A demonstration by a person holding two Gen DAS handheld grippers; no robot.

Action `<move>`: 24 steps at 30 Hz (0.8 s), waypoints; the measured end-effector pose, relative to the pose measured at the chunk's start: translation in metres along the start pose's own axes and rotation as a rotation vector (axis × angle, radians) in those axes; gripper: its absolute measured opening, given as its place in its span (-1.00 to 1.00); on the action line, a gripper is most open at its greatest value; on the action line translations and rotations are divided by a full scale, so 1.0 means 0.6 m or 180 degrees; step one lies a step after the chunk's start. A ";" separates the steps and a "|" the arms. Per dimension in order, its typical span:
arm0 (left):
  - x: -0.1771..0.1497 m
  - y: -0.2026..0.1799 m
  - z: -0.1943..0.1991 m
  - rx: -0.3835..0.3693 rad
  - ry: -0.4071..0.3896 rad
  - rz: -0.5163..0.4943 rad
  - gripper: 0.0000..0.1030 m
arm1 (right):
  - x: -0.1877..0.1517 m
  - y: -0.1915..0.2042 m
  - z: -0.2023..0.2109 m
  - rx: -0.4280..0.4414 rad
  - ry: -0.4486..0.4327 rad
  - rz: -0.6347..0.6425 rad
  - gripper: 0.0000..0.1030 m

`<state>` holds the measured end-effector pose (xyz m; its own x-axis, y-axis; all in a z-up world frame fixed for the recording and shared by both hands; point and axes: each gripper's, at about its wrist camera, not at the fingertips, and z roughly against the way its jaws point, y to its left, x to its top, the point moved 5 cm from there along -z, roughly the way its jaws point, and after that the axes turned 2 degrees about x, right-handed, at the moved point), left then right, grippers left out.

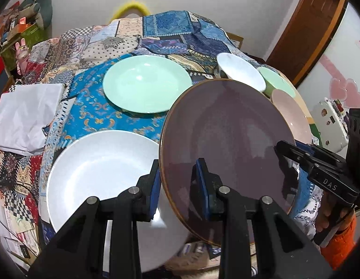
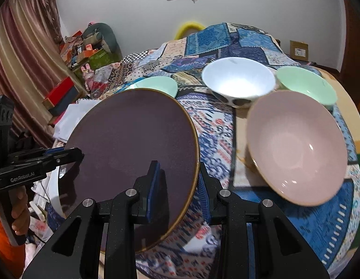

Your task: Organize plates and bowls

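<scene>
The dark purple plate fills the centre of both wrist views, held tilted above the tabletop and clear of it. The left gripper pinches its rim at the lower left of the plate, and the right gripper pinches the opposite rim, one blue pad over the face and the other behind. It looks like glazed ceramic: stiff, fairly heavy, slick and breakable, so the two-sided rim grip seems the sensible hold, and any slackening on one side could let it swing.

Below it at the lower left of the left view lies a white plate, probably the place to stack it. A mint plate sits higher, near the middle. In the right view a pink bowl stands at right, with a white bowl and a mint bowl behind it; these look light but just as fragile.

A patchwork cloth in blues covers the tabletop, soft and wrinkled, so dishes may rock. Crumpled white paper lies at the left edge. Beyond are a pale wall, a striped curtain at upper left, and cluttered boxes.
</scene>
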<state>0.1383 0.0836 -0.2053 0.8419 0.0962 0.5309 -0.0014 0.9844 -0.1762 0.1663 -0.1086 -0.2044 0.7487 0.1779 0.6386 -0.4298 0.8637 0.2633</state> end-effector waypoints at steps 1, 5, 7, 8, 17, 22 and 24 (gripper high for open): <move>-0.003 -0.006 -0.002 0.0001 0.0018 -0.0009 -0.44 | -0.004 -0.005 0.002 -0.0012 0.0004 -0.0014 -0.44; -0.014 -0.027 -0.014 -0.0004 0.0090 -0.0036 -0.44 | -0.016 -0.021 0.008 -0.0053 0.0023 -0.0064 -0.44; -0.021 -0.037 -0.021 0.0000 0.0139 -0.0058 -0.44 | -0.023 -0.028 0.011 -0.0080 0.0034 -0.0087 -0.44; -0.025 -0.042 -0.026 -0.0001 0.0168 -0.0063 -0.44 | -0.026 -0.033 0.010 -0.0091 0.0046 -0.0101 -0.44; -0.035 -0.064 -0.070 -0.0006 0.0374 -0.0106 -0.44 | -0.051 -0.064 0.004 -0.0160 0.0125 -0.0228 -0.44; -0.029 -0.066 -0.087 -0.0001 0.0408 -0.0102 -0.44 | -0.058 -0.076 -0.002 -0.0174 0.0162 -0.0274 -0.44; -0.026 -0.065 -0.092 0.0004 0.0416 -0.0102 -0.44 | -0.060 -0.079 -0.004 -0.0177 0.0171 -0.0288 -0.44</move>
<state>0.1551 0.0354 -0.2523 0.9047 0.0446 0.4238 0.0262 0.9868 -0.1597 0.1607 -0.1549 -0.2416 0.8097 0.1218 0.5741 -0.3317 0.9019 0.2766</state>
